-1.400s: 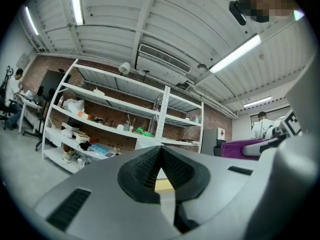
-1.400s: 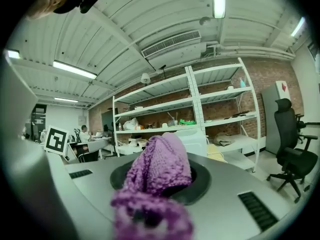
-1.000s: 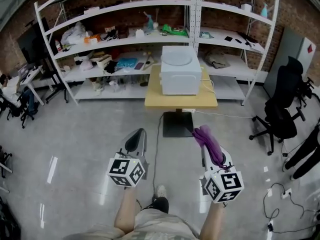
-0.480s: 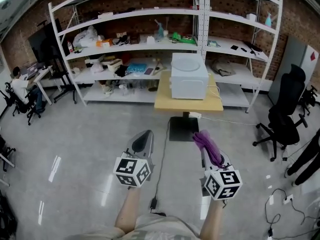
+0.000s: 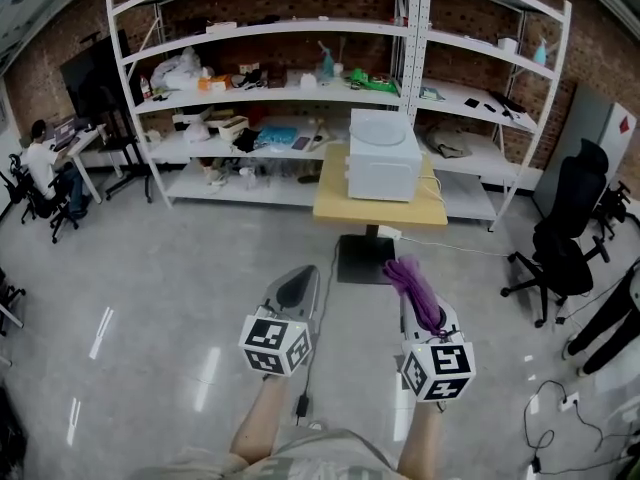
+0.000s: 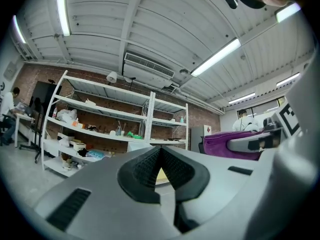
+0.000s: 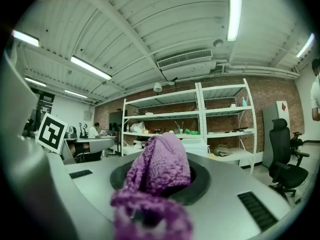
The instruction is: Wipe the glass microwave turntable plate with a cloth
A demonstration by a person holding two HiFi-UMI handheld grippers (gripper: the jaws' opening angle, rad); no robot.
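Rough purple knitted cloth [image 7: 159,166], a glossy grey floor [image 5: 150,268] catching light, a pale matt wooden tabletop [image 5: 380,214], white-painted metal shelving [image 5: 412,58].

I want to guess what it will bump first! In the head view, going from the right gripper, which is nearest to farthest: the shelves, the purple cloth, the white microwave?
1. The purple cloth, pinched in the right gripper itself.
2. The white microwave, straight ahead on the wooden table.
3. The shelves, at the very back, behind the table.
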